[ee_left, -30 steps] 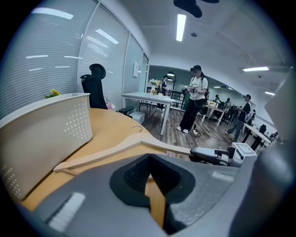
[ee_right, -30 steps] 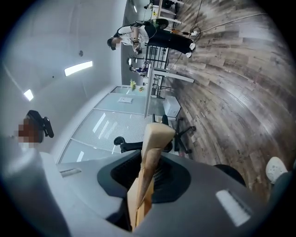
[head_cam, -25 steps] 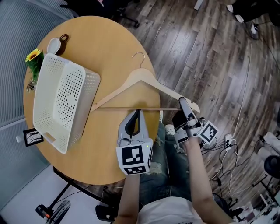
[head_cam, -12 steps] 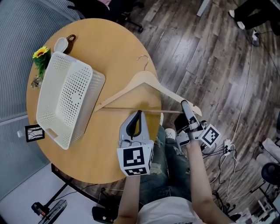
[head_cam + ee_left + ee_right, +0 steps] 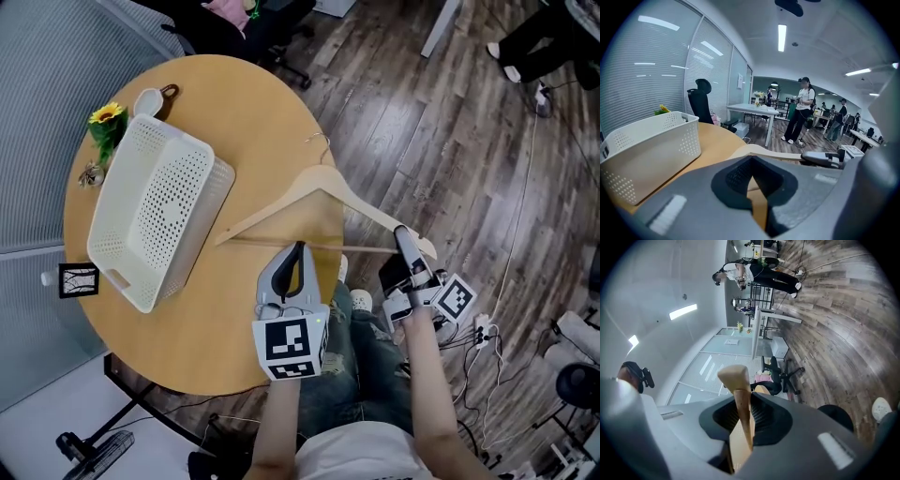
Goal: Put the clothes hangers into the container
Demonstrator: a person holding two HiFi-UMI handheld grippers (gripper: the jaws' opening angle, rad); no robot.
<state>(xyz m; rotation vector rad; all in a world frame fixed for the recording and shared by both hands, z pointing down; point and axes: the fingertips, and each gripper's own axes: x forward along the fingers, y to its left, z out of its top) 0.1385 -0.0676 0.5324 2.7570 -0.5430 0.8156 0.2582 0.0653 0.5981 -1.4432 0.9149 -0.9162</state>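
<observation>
The left gripper (image 5: pixel 296 249) and right gripper (image 5: pixel 402 234) each clamped the hanger (image 5: pixel 322 180); its free tip hung just beside the basket's (image 5: pixel 214 186) long wall.

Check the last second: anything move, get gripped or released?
The left gripper and right gripper seem to have raised the wooden hanger slightly above the table; the rise is small. No new grip or release: both stay shut on the hanger. The white basket has not moved.
</observation>
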